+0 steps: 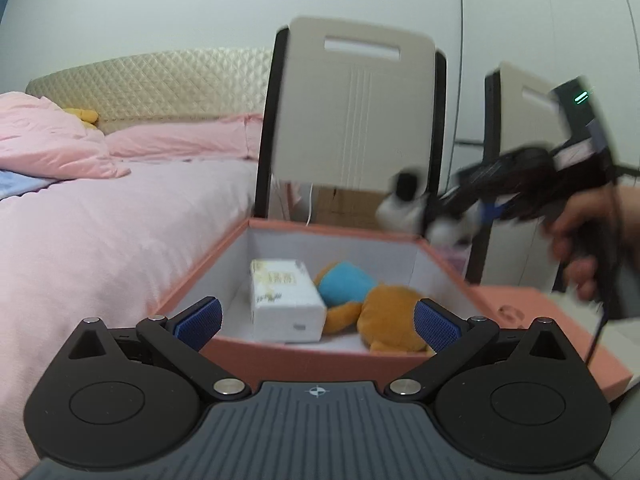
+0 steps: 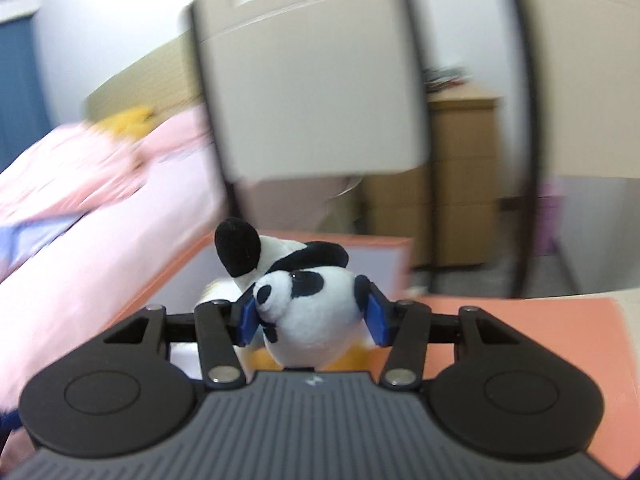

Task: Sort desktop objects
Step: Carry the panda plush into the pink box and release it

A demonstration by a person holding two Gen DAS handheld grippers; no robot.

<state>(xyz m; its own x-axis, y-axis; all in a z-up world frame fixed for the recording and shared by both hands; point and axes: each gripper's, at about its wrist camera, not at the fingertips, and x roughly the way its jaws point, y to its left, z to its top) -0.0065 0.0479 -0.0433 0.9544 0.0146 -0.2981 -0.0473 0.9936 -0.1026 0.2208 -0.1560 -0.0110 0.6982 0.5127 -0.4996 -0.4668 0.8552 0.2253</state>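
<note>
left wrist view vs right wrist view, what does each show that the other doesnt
Only the left wrist view shows the open left gripper, the white carton and orange plush lying in the box, and the person's hand. Only the right wrist view shows a wooden cabinet. Both show the pink box, and the panda plush in the right gripper.

Pink bed [image 1: 100,240] w/ pillows [image 1: 52,140], yellow plush [image 1: 82,115] on it.

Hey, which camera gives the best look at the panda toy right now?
The right wrist view. The panda toy sits close and sharp there, clamped between the right gripper pads. In the left wrist view the panda toy is small and motion-blurred, carried above the far right corner of the pink box.
</note>
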